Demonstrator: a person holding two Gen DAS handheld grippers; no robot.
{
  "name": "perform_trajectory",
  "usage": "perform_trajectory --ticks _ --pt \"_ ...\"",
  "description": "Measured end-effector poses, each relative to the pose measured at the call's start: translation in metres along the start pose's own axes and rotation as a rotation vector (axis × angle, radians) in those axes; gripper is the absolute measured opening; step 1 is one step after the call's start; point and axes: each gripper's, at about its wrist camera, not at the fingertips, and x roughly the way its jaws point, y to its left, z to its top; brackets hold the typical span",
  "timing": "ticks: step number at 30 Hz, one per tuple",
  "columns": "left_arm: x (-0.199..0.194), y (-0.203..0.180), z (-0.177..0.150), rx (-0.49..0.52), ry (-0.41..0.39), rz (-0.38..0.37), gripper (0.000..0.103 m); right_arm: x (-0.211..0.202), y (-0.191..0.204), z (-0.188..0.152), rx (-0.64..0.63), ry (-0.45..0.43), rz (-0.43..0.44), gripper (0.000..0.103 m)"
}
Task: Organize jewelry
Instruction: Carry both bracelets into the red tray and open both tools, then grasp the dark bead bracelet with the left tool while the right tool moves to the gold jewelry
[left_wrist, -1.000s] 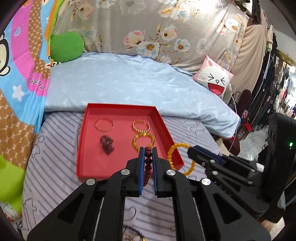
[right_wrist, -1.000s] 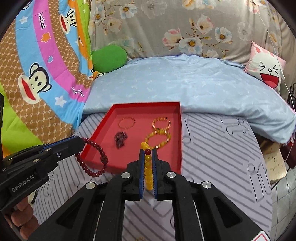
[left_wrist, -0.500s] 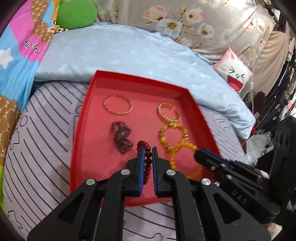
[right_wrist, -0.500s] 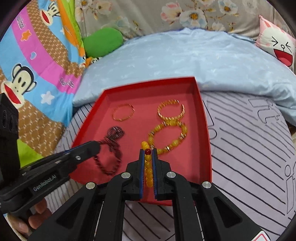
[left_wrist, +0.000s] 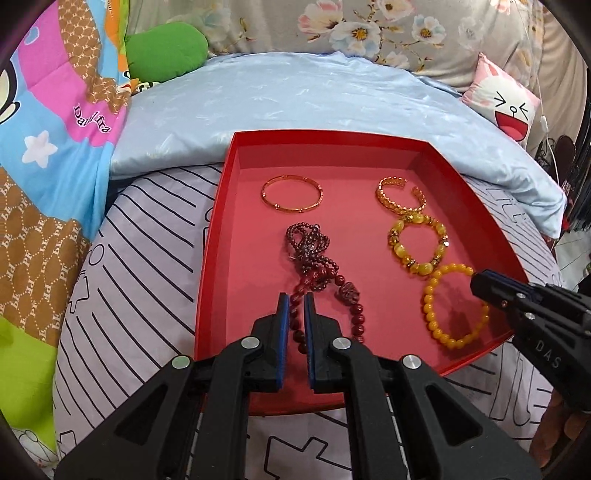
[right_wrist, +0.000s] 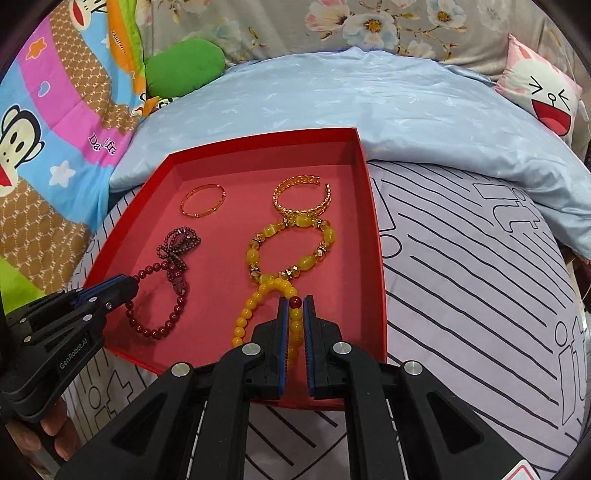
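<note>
A red tray (left_wrist: 218, 236) (right_wrist: 375, 236) lies on the bed. My left gripper (left_wrist: 295, 301) (right_wrist: 122, 286) is shut on a dark red bead bracelet (left_wrist: 356, 317) (right_wrist: 155, 332), whose loop rests on the tray floor at the near left. My right gripper (right_wrist: 295, 302) (left_wrist: 480, 280) is shut on a yellow bead bracelet (right_wrist: 243, 317) (left_wrist: 432, 314), which lies at the near right. Farther back in the tray are a thin gold bangle (left_wrist: 291, 193), a gold open cuff (left_wrist: 399, 195), a yellow stone bracelet (left_wrist: 397, 253) and a bunched dark bead string (left_wrist: 308, 243).
The tray sits on a lavender striped sheet (right_wrist: 480, 277). A light blue blanket (left_wrist: 314, 96) is heaped behind it, with a green cushion (left_wrist: 162, 51) and a pink cartoon pillow (left_wrist: 506, 107) beyond. A colourful cartoon blanket (left_wrist: 44, 147) rises at the left.
Both grippers have come down over the tray. The red and yellow bracelets, which hung in the air before it, now rest on the tray floor, each gripper staying shut on its bracelet.
</note>
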Motion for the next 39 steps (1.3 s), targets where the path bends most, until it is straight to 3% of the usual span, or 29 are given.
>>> perform_trajectory --ticks 4,6,10,25,30,39 --pt "-0.001 0.002 -0.001 -0.015 -0.007 0.011 0.012 -0.002 0.0 -0.002 0.0 -0.011 -0.01 0.011" --pt "-0.003 0.003 -0.002 -0.023 -0.013 0.01 0.021 -0.004 -0.002 -0.002 0.007 -0.016 -0.007 0.013" --pt "-0.007 0.003 -0.002 -0.03 -0.026 0.015 0.029 -0.007 -0.004 -0.002 0.017 -0.022 -0.003 0.014" --pt "-0.04 0.0 -0.008 -0.049 -0.059 0.009 0.029 -0.045 0.004 -0.012 0.009 -0.066 0.024 0.015" --pt "-0.06 0.001 -0.019 -0.063 -0.069 0.005 0.029 -0.069 0.008 -0.03 -0.006 -0.081 0.029 0.021" --pt "-0.086 0.002 -0.06 -0.081 -0.042 0.0 0.029 -0.096 0.005 -0.082 -0.015 -0.039 0.034 0.022"
